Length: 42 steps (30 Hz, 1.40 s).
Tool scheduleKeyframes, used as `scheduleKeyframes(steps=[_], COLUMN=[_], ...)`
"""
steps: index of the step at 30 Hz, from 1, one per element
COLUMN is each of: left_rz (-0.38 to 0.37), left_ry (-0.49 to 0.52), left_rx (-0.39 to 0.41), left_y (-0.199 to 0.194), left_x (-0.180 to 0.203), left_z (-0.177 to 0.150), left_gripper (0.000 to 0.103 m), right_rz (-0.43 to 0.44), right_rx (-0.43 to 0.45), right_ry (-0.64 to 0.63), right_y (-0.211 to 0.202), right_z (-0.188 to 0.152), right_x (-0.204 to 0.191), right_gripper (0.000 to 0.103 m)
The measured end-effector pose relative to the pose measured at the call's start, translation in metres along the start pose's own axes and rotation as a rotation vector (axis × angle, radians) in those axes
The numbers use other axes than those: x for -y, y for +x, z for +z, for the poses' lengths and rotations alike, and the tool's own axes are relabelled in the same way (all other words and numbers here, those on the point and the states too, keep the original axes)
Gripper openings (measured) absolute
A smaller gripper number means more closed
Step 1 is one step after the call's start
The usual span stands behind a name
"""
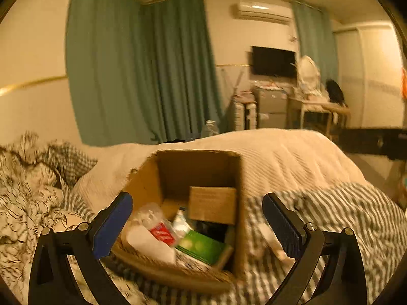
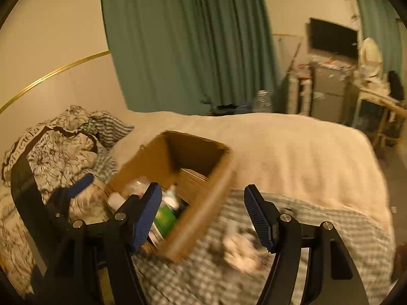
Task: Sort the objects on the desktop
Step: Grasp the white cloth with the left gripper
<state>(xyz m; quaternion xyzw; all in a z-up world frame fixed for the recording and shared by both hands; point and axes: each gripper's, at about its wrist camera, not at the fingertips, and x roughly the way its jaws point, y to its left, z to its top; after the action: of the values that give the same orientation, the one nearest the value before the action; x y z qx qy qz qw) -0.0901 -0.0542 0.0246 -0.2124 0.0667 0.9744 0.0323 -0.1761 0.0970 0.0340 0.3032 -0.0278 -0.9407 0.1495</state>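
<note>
Left gripper (image 1: 197, 225) released over box (image 1: 198, 167) rim; right gripper (image 2: 202, 214) released, bedspread (image 2: 292, 147) beyond.

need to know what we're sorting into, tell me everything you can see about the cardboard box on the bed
The cardboard box is plain brown, open-topped, with a torn edge on its left wall. It sits a little tilted on the bed, partly on the striped blanket. Inside are a smaller brown carton, a green packet, a red-labelled wrapper and something white in clear plastic. Neither gripper touches it.
</note>
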Motion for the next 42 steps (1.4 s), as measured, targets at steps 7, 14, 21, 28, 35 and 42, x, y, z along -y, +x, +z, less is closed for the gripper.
scheduleKeyframes(steps=[7,14,21,28,35,42], left_rz=[-0.090,-0.149,-0.140,-0.184,-0.020,-0.158], left_ry=[0.040,-0.012,-0.130,-0.226,-0.146,-0.006], left_rx=[-0.078,-0.173,-0.437,-0.349,-0.218,-0.326], left_y=[-0.035,-0.006,0.075,0.103,0.128,0.137], left_x=[0.069,0.103,0.110,0.110,0.126,0.147], left_z=[-0.016,-0.061,-0.125,-0.111,-0.097,-0.110], left_gripper=[0.103,0.103,0.103,0.103,0.100,0.034], right_rz=[-0.081,-0.145,-0.164,-0.085,-0.116,-0.136], right_rx=[0.004,-0.043,-0.190,-0.232,-0.226,-0.242], right_ry=[0.033,0.032,0.001,0.060,0.092,0.113], right_y=[-0.066,-0.056,0.001,0.047,0.066,0.071], right_z=[-0.039,-0.097,-0.125,-0.123,-0.127,-0.129], right_x=[0.037,0.082,0.108,0.122,0.137,0.141], right_gripper=[0.067,0.067,0.067,0.066,0.062,0.062])
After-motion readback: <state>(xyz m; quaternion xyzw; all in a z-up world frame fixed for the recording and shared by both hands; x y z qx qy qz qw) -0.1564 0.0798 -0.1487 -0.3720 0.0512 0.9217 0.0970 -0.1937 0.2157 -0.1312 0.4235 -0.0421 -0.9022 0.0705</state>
